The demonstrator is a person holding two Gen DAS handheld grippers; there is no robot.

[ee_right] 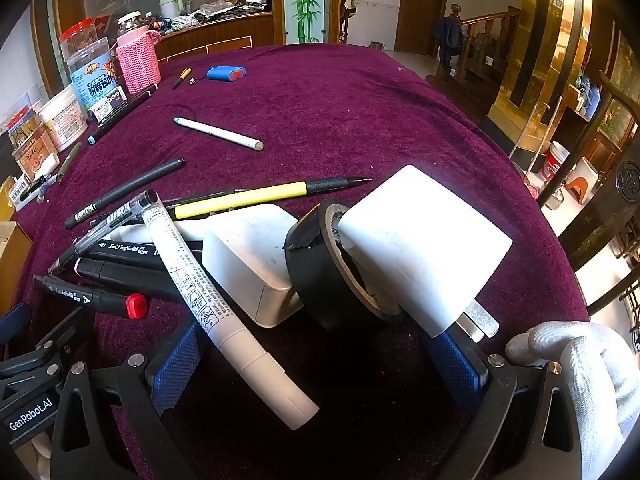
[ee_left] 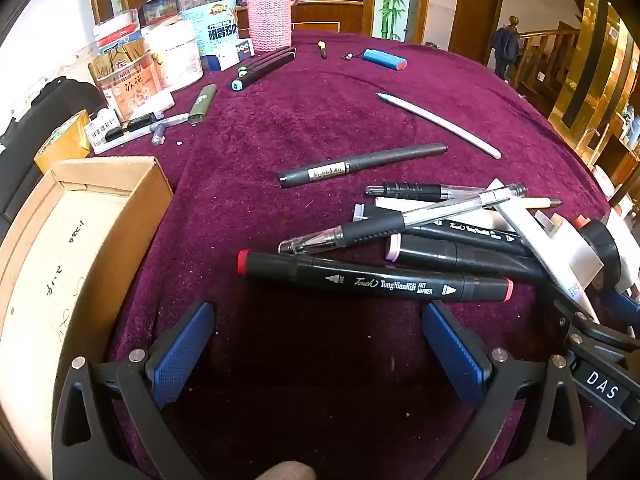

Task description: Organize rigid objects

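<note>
A pile of pens and markers lies on the purple cloth. My left gripper (ee_left: pixel 318 320) is open and empty, just short of a black red-capped art marker (ee_left: pixel 376 277). Clear gel pens (ee_left: pixel 400 220) and more black markers (ee_left: pixel 460 258) lie behind it. My right gripper (ee_right: pixel 316 344) is open; a white tube-shaped marker (ee_right: pixel 224 320) lies slanted between its fingers, not gripped. Beyond are a black tape roll (ee_right: pixel 328 272), two white chargers (ee_right: pixel 420 240) (ee_right: pixel 244 256) and a yellow pen (ee_right: pixel 260 194). An open cardboard box (ee_left: pixel 80 232) stands at the left.
A grey pen (ee_left: pixel 360 165) and a white pen (ee_left: pixel 440 124) lie further out. Jars, a pink knitted bottle (ee_left: pixel 270 16), a green lighter (ee_left: pixel 203 103) and a blue battery pack (ee_left: pixel 384 59) crowd the far left and back. The table edge drops off at right.
</note>
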